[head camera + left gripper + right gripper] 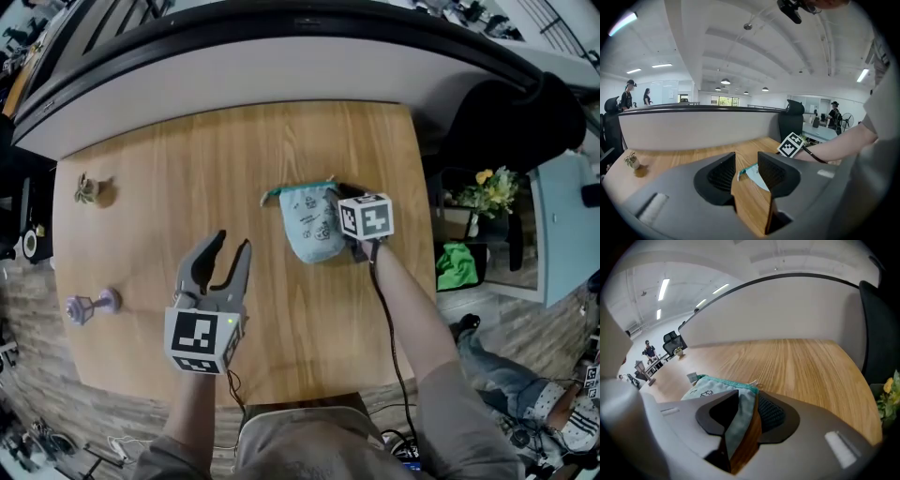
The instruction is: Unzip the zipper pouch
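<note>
Between the right jaws: the right-hand edge of the zipper pouch (712,389), soft pale-blue cloth printed with small line drawings; a strip of wood grain shows between the cloth and the right pad
Right gripper (747,398): jaws apart around that edge, not clamped on it; dark ribbed pads
Just ahead of the right jaws: the teal zipper band (724,380) along the pouch's top, with a small white tag (692,377) at its far left end
Left gripper (232,241): grey tapered jaws spread wide, nothing between them
Ahead and right of the left gripper: the pouch, well apart
Under both grippers: light wooden tabletop (187,150), straight grain, rounded corners
Left of the left gripper: small potted plant (87,188) and a lilac spool-shaped object (91,305), near the table's edge
</note>
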A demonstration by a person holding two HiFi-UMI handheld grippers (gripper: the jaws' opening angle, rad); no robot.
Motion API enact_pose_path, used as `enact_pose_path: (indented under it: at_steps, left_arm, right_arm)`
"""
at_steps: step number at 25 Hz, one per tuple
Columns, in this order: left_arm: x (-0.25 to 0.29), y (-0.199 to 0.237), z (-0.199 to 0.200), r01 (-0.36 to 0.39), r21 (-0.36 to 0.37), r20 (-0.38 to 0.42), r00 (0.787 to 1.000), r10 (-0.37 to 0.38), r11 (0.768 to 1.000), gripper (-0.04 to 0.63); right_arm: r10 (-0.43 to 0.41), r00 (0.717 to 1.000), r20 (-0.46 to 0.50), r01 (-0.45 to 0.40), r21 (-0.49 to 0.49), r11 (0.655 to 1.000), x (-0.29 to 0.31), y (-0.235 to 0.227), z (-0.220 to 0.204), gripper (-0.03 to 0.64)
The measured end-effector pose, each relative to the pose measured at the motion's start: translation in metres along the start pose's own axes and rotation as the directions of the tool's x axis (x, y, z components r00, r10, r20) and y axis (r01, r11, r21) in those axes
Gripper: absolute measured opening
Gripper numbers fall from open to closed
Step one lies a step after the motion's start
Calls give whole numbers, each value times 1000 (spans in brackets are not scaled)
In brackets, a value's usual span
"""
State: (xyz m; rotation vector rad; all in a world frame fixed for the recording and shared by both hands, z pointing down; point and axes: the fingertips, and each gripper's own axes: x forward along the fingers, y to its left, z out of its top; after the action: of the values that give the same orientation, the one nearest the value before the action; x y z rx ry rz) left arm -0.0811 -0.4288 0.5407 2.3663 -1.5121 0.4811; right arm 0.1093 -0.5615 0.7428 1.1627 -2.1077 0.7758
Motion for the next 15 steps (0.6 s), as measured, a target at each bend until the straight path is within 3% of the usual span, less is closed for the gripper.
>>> enact_pose_path:
  at_steps: [3, 6, 10, 15]
  left_arm:
    - [-3, 3, -7, -9, -7, -10, 1000, 9, 1000, 138]
    - [-7, 2, -11, -13, -10, -15, 1000, 12, 1000, 138]
    - [-20, 0, -9, -19, -2, -17, 1000, 19, 1000, 138]
    - [-42, -2, 11, -32, 18, 14, 999, 32, 999, 138]
  right_arm:
    - [-14, 999, -31, 12, -58, 998, 4, 5, -4, 102]
    - [-3, 1000, -5, 3, -34, 999, 0, 8, -1, 48]
    - [29, 996, 83, -28, -11, 1000, -26, 21, 7, 29]
    - [65, 972, 227, -48, -80, 996, -91, 53, 34, 26]
